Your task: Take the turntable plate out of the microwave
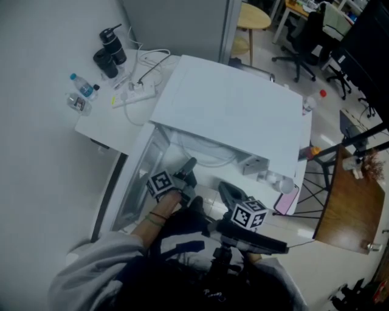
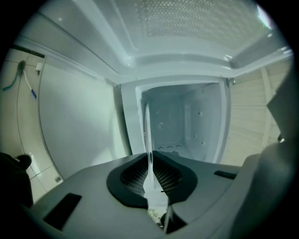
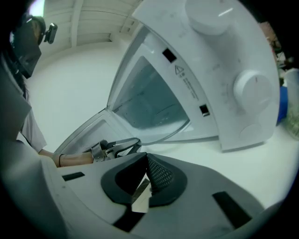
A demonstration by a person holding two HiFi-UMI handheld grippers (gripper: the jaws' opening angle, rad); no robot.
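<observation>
A white table (image 1: 100, 127) is standing with a grey panel (image 1: 176, 24) rising behind it. Beyond the panel, a pale glossy floor (image 1: 267, 51) is reflecting soft, even light. A round wooden stool (image 1: 252, 18) is sitting near the panel's edge. Black office chairs (image 1: 301, 36) are crowding the upper right of the head view. A brown wooden desk (image 1: 349, 200) is standing near the table's right end.

The thin, clear glass turntable plate (image 2: 147, 135) shows edge-on as a pale sliver. Its near rim is pinched between the left gripper's (image 2: 150, 161) closed jaws, in front of the open cavity. The white, box-shaped microwave (image 1: 237, 115) stands on a white table (image 1: 103, 124), its door (image 1: 130, 182) swung wide open.
</observation>
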